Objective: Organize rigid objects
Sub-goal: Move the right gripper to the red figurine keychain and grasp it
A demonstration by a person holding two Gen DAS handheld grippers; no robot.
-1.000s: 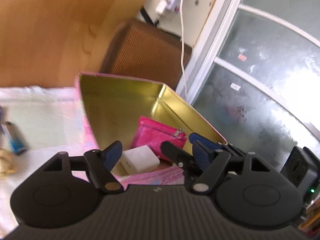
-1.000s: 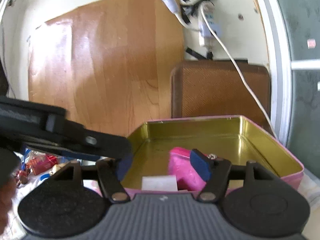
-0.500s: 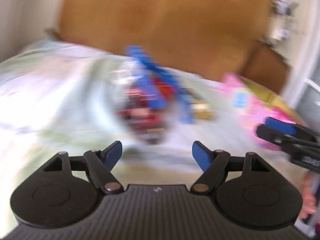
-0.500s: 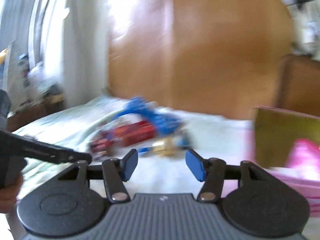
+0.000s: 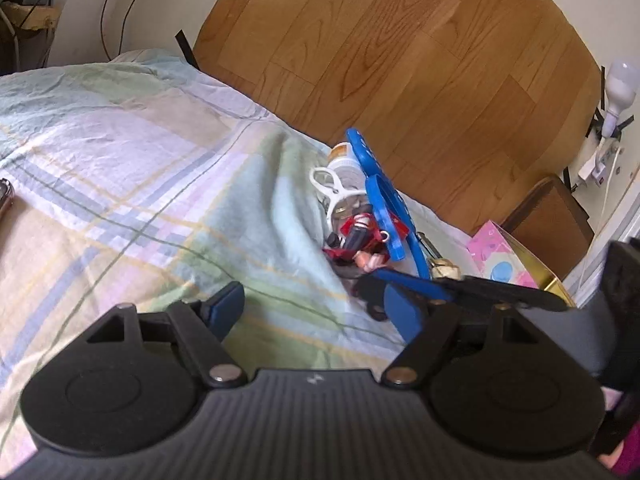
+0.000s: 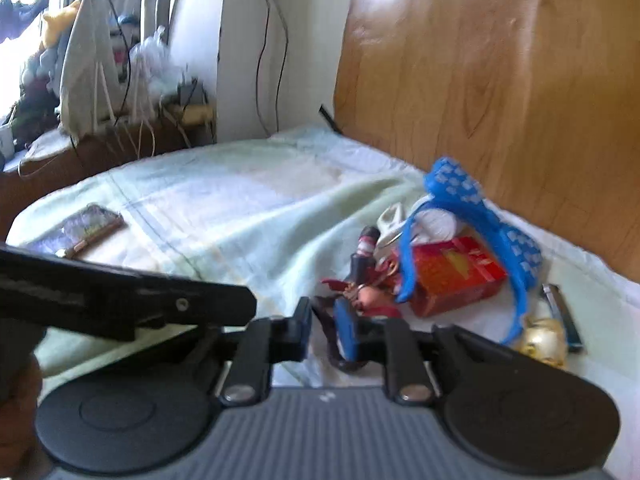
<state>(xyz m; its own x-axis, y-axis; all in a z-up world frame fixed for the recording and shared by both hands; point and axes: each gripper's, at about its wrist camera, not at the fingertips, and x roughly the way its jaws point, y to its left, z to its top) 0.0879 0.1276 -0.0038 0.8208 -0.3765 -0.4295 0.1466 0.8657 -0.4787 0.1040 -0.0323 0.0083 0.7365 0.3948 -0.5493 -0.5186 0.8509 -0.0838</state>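
The small figurine (image 6: 362,280), dark-bodied with red trim, lies at the near edge of a pile on the bedsheet (image 6: 240,200), just in front of a red box (image 6: 456,272) and under the loops of a blue lanyard (image 6: 472,200). A white-lidded jar (image 5: 346,172) and a white plastic clip (image 5: 326,180) sit behind it, and a gold trinket (image 6: 544,336) and a lighter (image 6: 562,310) lie off to the right. The pink tin (image 5: 500,258), which I take to be the destination, stands well apart at the far right of the left wrist view.

The right gripper (image 6: 324,332) is at the figurine's near end with its jaws closing to a narrow gap. A dark part of the toy shows between the pads, though blur hides whether they press on it. The left gripper (image 5: 316,308) hangs wide and empty over bare sheet to the left of the pile.

To do this pick well, the grip should settle on the figurine's solid body rather than a thin limb or trim. The lanyard is the main hazard, since a loop caught in the jaws would likely drag the box and jar along. A slow lift straight up, pausing to see nothing trails, seems wisest. The left gripper could pin the lanyard if it snags.
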